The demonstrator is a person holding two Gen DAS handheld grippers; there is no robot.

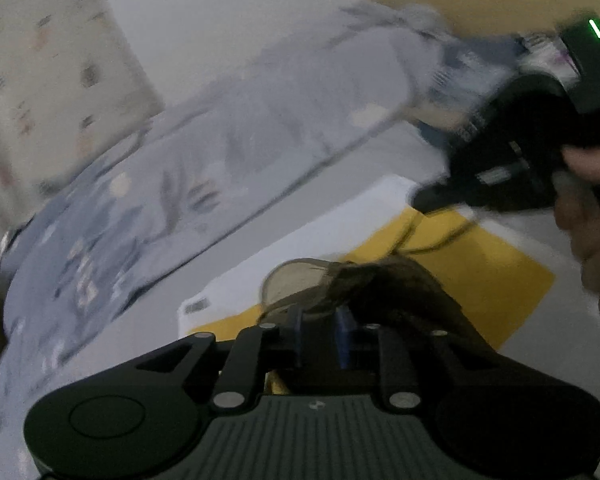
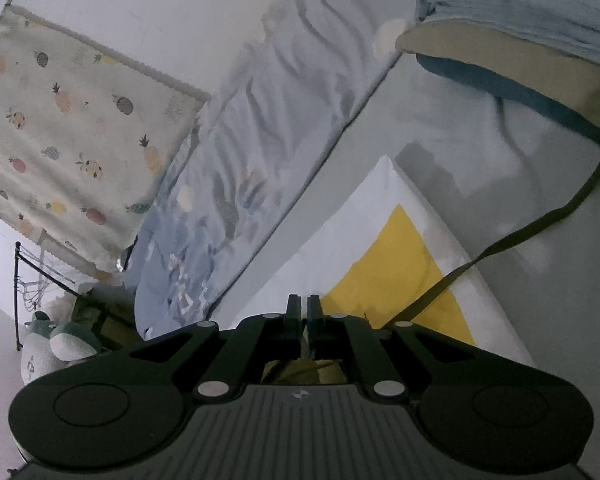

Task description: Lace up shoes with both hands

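The left wrist view is blurred; the left hand-held gripper (image 1: pixel 320 312) has its jaws a little apart, right up against a dark shoe (image 1: pixel 396 288) with a pale oval opening at its top; whether the pads press on anything there cannot be told. The shoe sits on a yellow and white sheet (image 1: pixel 500 280) lying on the pale grey tabletop (image 1: pixel 540 360). At the upper right of that view the right hand-held gripper (image 1: pixel 420 202) appears, held by a person's hand (image 1: pixel 592 216), a green light on its body; a thin lace (image 1: pixel 440 244) curves over the yellow beneath it.

In the right wrist view the right hand-held gripper (image 2: pixel 304 312) has its jaws together, only a thin slit showing between them; a dark flat lace (image 2: pixel 500 246) runs from just right of the fingers up to the right edge of the view; whether it is pinched between the pads cannot be told. A blue patterned bedcover (image 2: pixel 260 152) and a pineapple-print curtain (image 2: pixel 68 128) lie beyond.
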